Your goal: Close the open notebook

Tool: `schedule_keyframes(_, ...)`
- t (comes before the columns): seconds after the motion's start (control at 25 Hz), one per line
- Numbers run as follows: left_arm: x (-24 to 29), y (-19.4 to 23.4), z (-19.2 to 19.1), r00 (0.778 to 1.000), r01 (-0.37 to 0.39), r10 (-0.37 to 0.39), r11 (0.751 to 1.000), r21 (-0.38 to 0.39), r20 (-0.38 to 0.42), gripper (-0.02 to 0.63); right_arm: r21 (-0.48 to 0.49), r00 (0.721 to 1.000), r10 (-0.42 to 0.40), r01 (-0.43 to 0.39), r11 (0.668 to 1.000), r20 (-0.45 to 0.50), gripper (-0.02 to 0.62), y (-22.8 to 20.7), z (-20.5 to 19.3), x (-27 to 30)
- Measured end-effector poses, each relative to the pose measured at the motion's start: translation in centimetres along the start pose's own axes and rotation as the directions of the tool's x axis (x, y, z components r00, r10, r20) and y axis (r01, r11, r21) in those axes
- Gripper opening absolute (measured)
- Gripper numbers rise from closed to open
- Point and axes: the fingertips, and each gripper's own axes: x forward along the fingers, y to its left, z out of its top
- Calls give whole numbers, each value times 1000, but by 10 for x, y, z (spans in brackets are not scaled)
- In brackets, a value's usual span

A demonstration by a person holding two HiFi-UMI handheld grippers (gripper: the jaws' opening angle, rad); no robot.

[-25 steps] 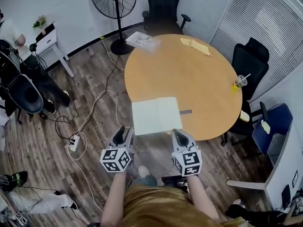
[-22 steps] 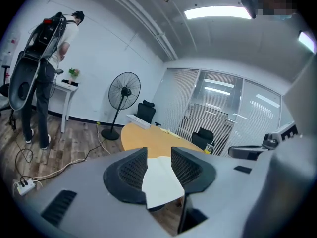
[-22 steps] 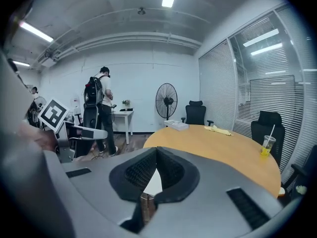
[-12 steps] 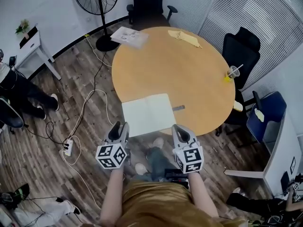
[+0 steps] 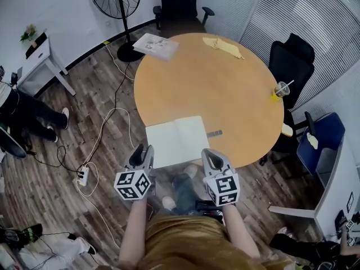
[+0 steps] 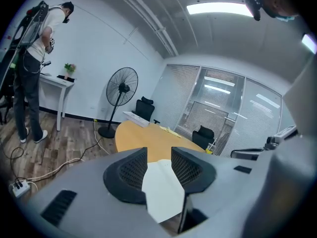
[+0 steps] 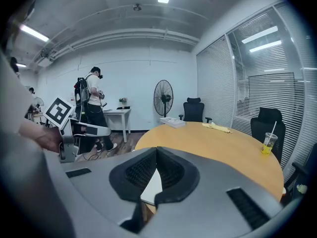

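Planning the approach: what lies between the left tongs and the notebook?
Nothing. The left gripper view looks through the open left tongs straight at the notebook, and the head view shows nothing in that gap either.

Your left gripper [image 6: 158,152] has its black ribbed fingers [image 6: 128,170] parted, with nothing clamped between them. Through the gap you see the white open notebook [image 6: 162,195] lying flat at the near edge of the round tan wooden desk [image 6: 136,135]. Beyond the desk stand a black pedestal fan [image 6: 122,90] and a black office chair [image 6: 145,107]. A person in a white shirt [image 6: 35,58] stands far left.
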Motion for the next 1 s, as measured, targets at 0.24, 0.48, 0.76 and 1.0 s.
schedule_keyframes(0.24,7,5,-8,1000,-16,16,1000,-15,-23,167,5,1000,16,-16,1000,-27,12,-4,-8,10)
schedule_keyframes(0.48,15,11,-20,997,-35,34,999,-20,-62,167,12,999,28,-28,1000,-46,12,-8,-14,19)
schedule_keyframes(0.76,21,18,-48,991,-55,52,998,-24,-127,167,19,996,40,-39,999,-78,12,-13,-30,29)
schedule_keyframes(1.0,24,31,-77,978,-82,74,996,-37,-193,169,28,993,55,-53,998,-107,12,-14,-42,34)
